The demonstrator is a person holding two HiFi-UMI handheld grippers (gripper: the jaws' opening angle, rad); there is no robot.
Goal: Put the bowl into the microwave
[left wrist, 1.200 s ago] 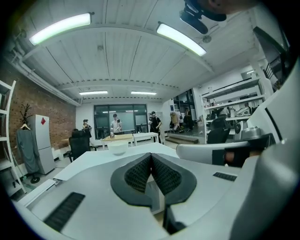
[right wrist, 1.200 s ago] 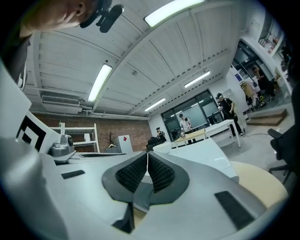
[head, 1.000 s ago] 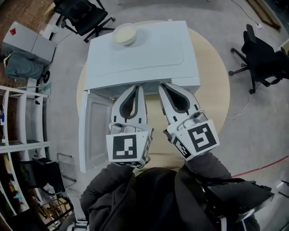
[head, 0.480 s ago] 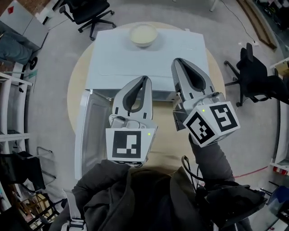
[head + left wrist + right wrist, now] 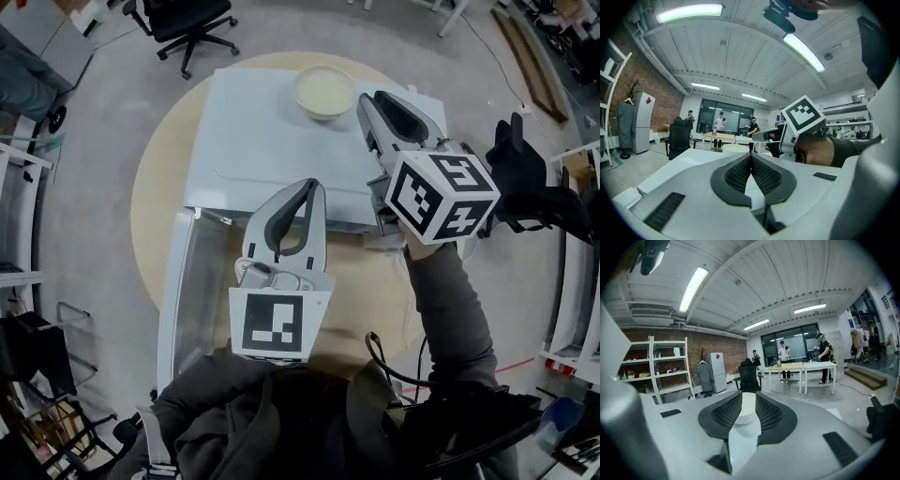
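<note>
No readable text or numbers.
Only black-and-white square code patterns on the cubes of the left gripper [image 5: 310, 186] and right gripper [image 5: 368, 99]; red diamond sticker on the grey cabinet [image 5: 716, 373], no lettering.

We see a grey floor [image 5: 84, 141] around a round wooden table [image 5: 155, 216], with a black office chair [image 5: 187, 19] at the head view's upper left. In the right gripper view, a brick wall [image 5: 729, 345] and white shelves [image 5: 665, 366] stand at the left, under ceiling strip lights [image 5: 693, 287].
</note>
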